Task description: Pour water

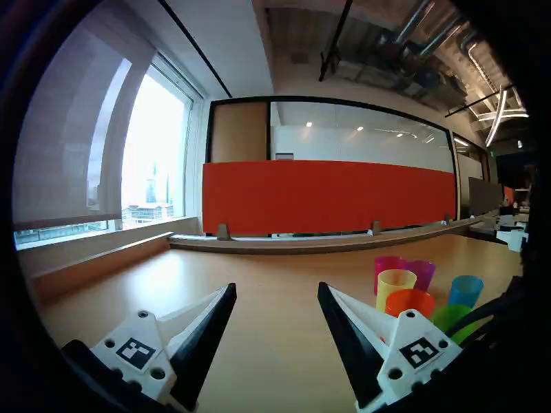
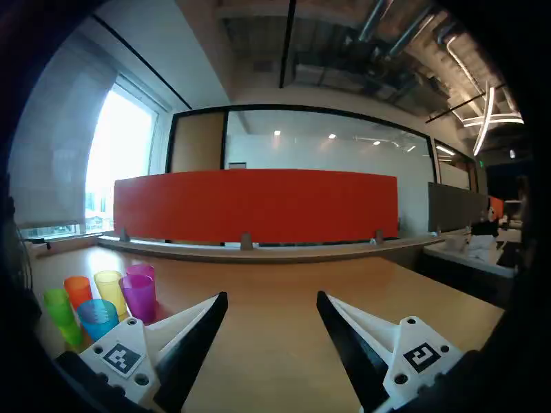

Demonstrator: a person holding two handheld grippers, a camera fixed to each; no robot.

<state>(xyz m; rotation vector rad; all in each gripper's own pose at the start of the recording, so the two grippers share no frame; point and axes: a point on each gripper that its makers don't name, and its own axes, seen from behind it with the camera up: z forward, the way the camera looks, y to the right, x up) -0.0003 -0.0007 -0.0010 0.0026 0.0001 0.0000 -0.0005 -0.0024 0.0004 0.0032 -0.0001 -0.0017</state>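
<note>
Several coloured plastic cups stand in a cluster on the wooden table [image 1: 275, 289]. In the left gripper view they sit at the right: pink [image 1: 387, 264], purple [image 1: 421, 272], yellow [image 1: 395, 286], orange [image 1: 410, 301], blue [image 1: 466, 289] and green [image 1: 451, 318]. My left gripper [image 1: 275, 303] is open with nothing between its fingers, the cups just right of its right finger. In the right gripper view the same cluster sits at the left: green [image 2: 60, 313], orange [image 2: 78, 290], yellow [image 2: 110, 290], purple [image 2: 138, 296], blue [image 2: 98, 318]. My right gripper [image 2: 271, 310] is open, holding nothing.
A long red divider panel [image 1: 330, 196] runs along the table's far edge. Bright windows [image 1: 151, 158] and a sill are at the left. Another desk with white items [image 2: 475, 244] lies to the right. Bare tabletop [image 2: 275, 289] stretches ahead of both grippers.
</note>
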